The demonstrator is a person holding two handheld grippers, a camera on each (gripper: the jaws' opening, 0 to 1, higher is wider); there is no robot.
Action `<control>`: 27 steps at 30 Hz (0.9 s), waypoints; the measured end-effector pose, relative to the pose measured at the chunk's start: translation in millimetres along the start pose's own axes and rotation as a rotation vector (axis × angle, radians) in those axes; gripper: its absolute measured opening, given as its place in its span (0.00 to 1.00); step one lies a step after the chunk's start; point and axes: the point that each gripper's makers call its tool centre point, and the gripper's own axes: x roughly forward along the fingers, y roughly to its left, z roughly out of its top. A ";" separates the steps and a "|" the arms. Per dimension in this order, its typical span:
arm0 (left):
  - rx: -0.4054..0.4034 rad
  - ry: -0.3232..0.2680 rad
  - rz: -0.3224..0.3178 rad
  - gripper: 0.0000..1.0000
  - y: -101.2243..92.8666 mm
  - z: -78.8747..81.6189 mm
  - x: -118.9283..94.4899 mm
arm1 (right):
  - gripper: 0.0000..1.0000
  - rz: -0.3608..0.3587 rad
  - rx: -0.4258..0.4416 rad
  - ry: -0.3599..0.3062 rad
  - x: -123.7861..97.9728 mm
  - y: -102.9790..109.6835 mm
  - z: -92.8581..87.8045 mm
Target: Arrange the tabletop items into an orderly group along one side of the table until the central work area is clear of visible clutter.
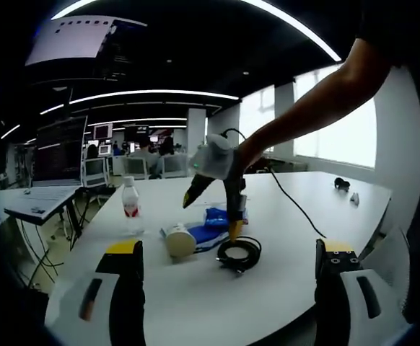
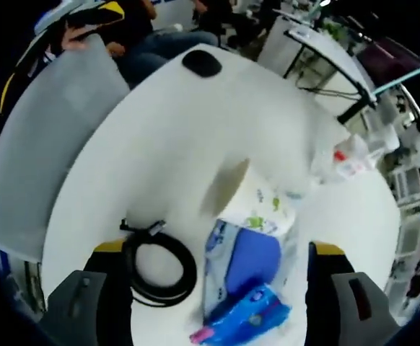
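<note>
On the white table (image 1: 296, 216), a black cable coil (image 1: 239, 254) lies nearest, between my left gripper's (image 1: 229, 249) wide-apart, open jaws. Behind it are a blue packet (image 1: 211, 218), a tan cup on its side (image 1: 180, 240) and a water bottle (image 1: 130, 205). A person's arm holds my right gripper (image 1: 210, 216) over the blue packet, jaws pointing down and open. In the right gripper view, that gripper (image 2: 217, 252) is open above the cable coil (image 2: 159, 270), a blue wipes pack (image 2: 242, 263) and a smaller blue packet (image 2: 250, 313). The bottle (image 2: 351, 162) is blurred.
A laptop (image 1: 51, 180) stands on a side stand at the left. Small black items (image 1: 342, 184) lie at the table's far right. A black pad-like object (image 2: 201, 63) sits near the far edge. A grey chair (image 2: 44, 144) is beside the table. People sit in the background.
</note>
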 end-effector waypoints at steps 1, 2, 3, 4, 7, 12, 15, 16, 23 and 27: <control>-0.001 0.000 0.000 0.99 0.0 0.0 0.1 | 1.00 0.004 -0.008 -0.001 1.4 -0.1 0.5; -0.002 -0.001 0.000 0.99 0.3 0.2 0.1 | 1.00 0.009 -0.028 0.000 3.6 0.6 2.1; -0.003 0.000 0.001 0.99 0.4 0.2 0.2 | 1.00 0.013 -0.041 0.004 4.7 1.2 2.5; -0.003 0.001 0.001 0.99 0.6 0.0 0.3 | 1.00 0.019 -0.059 0.014 6.7 2.0 2.5; -0.007 -0.001 0.002 0.99 1.4 0.2 0.1 | 1.00 0.030 -0.110 0.029 11.0 3.5 2.7; -0.010 0.002 0.002 0.99 1.6 -0.4 0.0 | 1.00 0.034 -0.211 0.080 14.5 0.2 -2.4; -0.009 0.004 0.003 0.99 1.7 -0.8 -0.1 | 1.00 0.039 -0.255 0.092 16.0 -3.1 -2.9; -0.007 0.004 0.005 0.99 1.9 -0.8 -0.1 | 1.00 0.038 -0.268 0.092 16.4 -4.7 -2.2; -0.011 0.009 0.002 0.99 2.2 -2.9 -0.2 | 0.97 0.010 -0.368 0.078 20.9 -21.9 8.2; -0.007 0.015 0.000 0.99 1.6 -4.0 0.2 | 0.96 0.019 -0.408 0.088 25.8 -27.9 10.1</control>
